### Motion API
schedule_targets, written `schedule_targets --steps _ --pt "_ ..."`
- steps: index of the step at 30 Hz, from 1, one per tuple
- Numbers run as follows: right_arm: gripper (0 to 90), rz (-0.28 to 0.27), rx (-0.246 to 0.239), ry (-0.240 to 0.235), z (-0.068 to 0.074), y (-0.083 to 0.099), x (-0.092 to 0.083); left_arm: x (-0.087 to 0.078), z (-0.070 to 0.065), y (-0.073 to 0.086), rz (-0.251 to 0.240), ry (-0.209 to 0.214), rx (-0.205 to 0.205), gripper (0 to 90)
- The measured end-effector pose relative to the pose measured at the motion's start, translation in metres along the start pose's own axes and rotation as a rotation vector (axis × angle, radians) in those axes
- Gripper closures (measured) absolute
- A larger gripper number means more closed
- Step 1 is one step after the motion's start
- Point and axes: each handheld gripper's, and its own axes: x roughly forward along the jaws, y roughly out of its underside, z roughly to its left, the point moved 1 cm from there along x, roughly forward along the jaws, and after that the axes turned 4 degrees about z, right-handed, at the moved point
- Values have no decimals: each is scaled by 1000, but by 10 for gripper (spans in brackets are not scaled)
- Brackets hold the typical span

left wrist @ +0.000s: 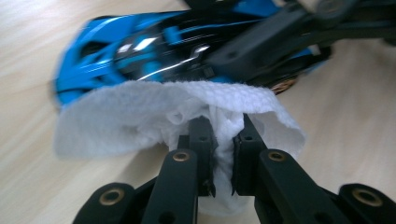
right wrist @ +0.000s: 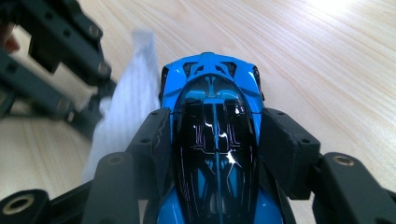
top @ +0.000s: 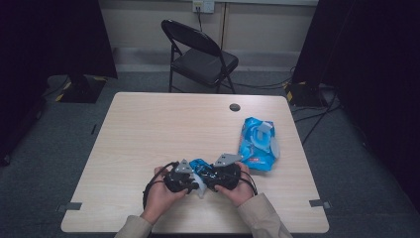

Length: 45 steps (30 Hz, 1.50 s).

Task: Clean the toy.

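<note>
toy car point(right wrist: 212, 140): 1 | white wipe point(left wrist: 140, 116): 1 | wipes pack point(top: 257, 144): 1 | chair point(top: 200, 54): 1

The high view looks down from above the table's point(top: 148, 124) near edge; both gripper views sit close, sharing the toy car point(left wrist: 140, 51).

The toy car point(right wrist: 212, 140) looks like hard plastic, very glossy, with a bright blue body and a black shiny roof that gives white reflections. The wet wipe point(left wrist: 154, 116) is a white non-woven cloth with a soft, rough, dotted texture, matt and crumpled. The left gripper point(left wrist: 224, 140) and the right gripper point(right wrist: 212, 154) have black matt plastic jaws, a little grainy, with small brass-coloured metal rings in the holes. The table point(top: 148, 129) has a smooth light wood-grain top with a soft sheen. The pack of wipes point(top: 257, 144) is thin blue plastic film, shiny and wrinkled. The folding chair point(top: 200, 54) has a black padded seat
</note>
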Motion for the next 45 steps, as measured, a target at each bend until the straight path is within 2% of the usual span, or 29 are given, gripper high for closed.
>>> schedule_targets --steps 1,7,19,25,28,31,37,42,45 --pt "447 0 0 1 0 0 0 0 -3 -2 18 -19 19 818" --pt "447 1 1 -1 0 0 0 3 -9 -4 19 13 17 818" --pt "446 -2 1 0 0 0 0 9 -23 -9 23 27 27 818" --pt "446 -2 0 0 0 0 0 10 -26 -7 8 43 15 818" --pt "446 -2 0 0 0 0 0 13 -32 -9 6 61 26 818" --pt "446 0 -2 0 0 0 0 15 -36 -11 13 57 44 819" --pt "446 -1 -2 -1 0 0 0 17 -41 -11 4 67 44 818" --pt "446 -2 -1 -2 0 0 0 22 -50 -14 1 112 60 819" --pt "446 -3 -3 -1 0 0 0 25 -56 -16 -9 124 74 816"
